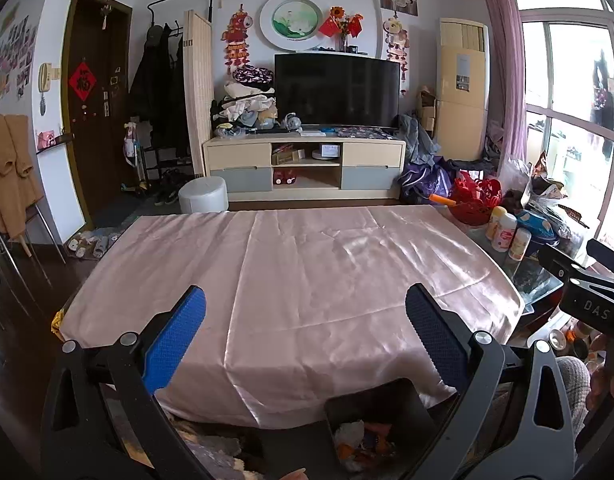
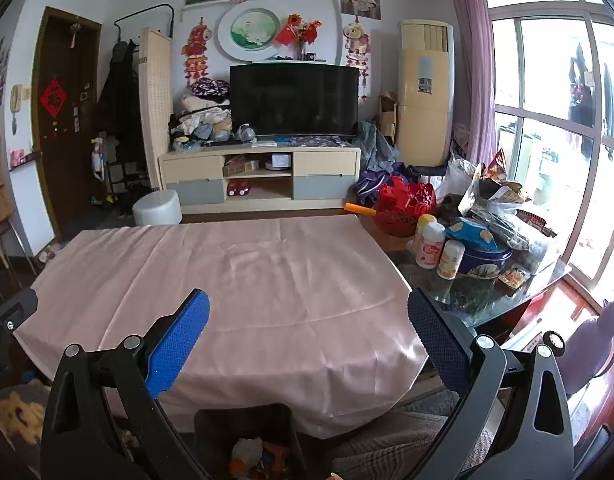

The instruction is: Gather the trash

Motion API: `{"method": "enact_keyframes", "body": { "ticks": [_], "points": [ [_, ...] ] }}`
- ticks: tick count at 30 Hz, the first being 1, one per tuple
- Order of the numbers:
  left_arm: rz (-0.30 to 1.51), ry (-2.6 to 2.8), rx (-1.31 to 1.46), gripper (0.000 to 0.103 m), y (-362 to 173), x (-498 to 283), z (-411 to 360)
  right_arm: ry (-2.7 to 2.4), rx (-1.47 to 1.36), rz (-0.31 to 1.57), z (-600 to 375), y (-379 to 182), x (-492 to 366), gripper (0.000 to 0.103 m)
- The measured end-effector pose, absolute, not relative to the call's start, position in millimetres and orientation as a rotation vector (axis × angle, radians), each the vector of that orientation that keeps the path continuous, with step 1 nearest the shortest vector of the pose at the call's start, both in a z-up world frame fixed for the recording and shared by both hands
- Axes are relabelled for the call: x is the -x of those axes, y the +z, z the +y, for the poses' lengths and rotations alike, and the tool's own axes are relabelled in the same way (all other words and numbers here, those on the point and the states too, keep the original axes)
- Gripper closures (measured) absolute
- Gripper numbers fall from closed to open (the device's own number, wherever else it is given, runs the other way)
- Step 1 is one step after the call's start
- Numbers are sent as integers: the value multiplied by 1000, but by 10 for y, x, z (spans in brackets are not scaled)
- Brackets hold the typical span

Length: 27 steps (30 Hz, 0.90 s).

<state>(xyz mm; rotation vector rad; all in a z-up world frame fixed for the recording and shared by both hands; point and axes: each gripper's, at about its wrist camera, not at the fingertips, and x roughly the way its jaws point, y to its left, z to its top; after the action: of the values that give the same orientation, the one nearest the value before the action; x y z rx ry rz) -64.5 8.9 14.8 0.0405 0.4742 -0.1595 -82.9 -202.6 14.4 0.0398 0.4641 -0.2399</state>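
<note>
1. Pink satin cloth (image 1: 291, 280) spread over the desk (image 2: 487, 300), bare of litter on top.
2. Left gripper (image 1: 305, 334) spread wide, blue pads (image 1: 175, 336) well apart, nothing between them; hovering above the near edge of the cloth.
3. Right gripper (image 2: 308, 338) likewise wide open and empty, held beside the left one; seen in the left view at 3 o'clock.
4. Black bin (image 1: 379, 420) on the floor at 6 o'clock, just below the cloth's hanging edge, between the fingers in both views.
5. Trash (image 2: 255, 458) inside the bin: crumpled white paper with orange scraps.
6. Bottles (image 2: 431, 244), a blue tin (image 2: 483, 256) and a red basket (image 2: 403, 204) crowded on the uncovered glass end of the desk at 2 o'clock.
7. Television (image 1: 337, 92) on a low cabinet (image 1: 303, 168) at 12 o'clock.
</note>
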Motion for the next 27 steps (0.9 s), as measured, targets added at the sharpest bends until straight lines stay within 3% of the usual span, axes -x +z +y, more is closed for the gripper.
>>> {"method": "enact_keyframes", "body": {
  "ticks": [27],
  "points": [
    [472,-169,-27,8,196,648,67,-229,-48,460,-1994,176,830,3]
  ]
}}
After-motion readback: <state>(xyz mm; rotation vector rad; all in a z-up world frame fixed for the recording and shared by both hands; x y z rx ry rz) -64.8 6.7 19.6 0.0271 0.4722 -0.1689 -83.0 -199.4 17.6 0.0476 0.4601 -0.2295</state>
